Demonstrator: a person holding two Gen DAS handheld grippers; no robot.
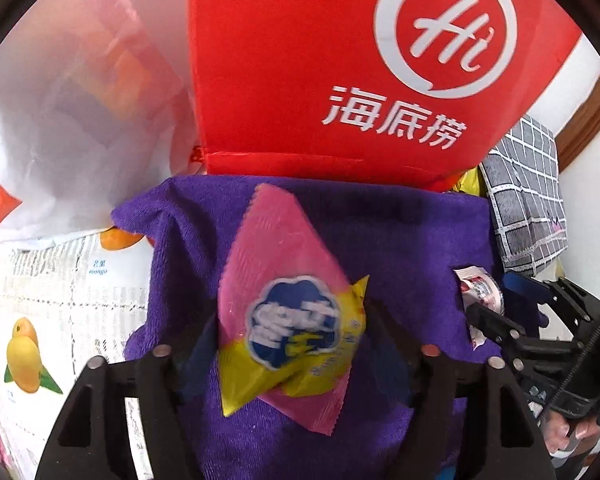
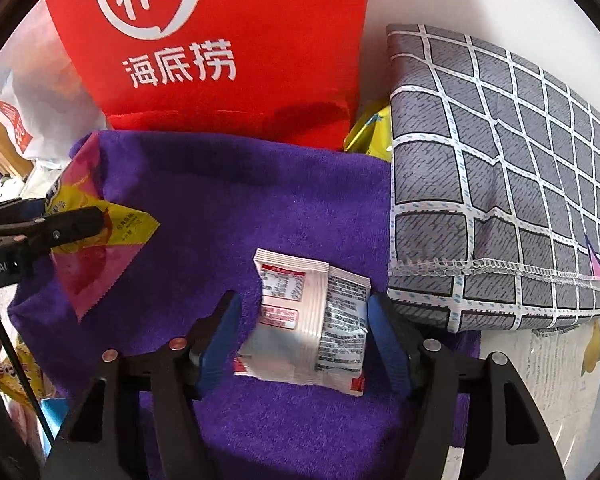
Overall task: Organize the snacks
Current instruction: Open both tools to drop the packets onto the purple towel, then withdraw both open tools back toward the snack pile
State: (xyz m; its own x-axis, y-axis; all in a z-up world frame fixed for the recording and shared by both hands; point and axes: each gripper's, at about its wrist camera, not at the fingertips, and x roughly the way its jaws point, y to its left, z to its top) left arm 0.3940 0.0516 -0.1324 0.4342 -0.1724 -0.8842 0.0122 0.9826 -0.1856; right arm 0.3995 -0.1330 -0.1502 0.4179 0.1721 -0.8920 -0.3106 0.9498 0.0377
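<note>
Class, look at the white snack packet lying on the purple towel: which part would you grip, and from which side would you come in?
Probably across its short middle, coming down from above. The white packet lies flat on the purple towel, its long edges free, and the right gripper already straddles it there. The flat sealed ends give fingers less to pinch.

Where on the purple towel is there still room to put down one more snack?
Bare purple towel lies between the pink-and-yellow snack packet, the white printed sachet and the red bag behind. Crowded: the right edge, where the sachet sits by the grey checked cloth.
</note>
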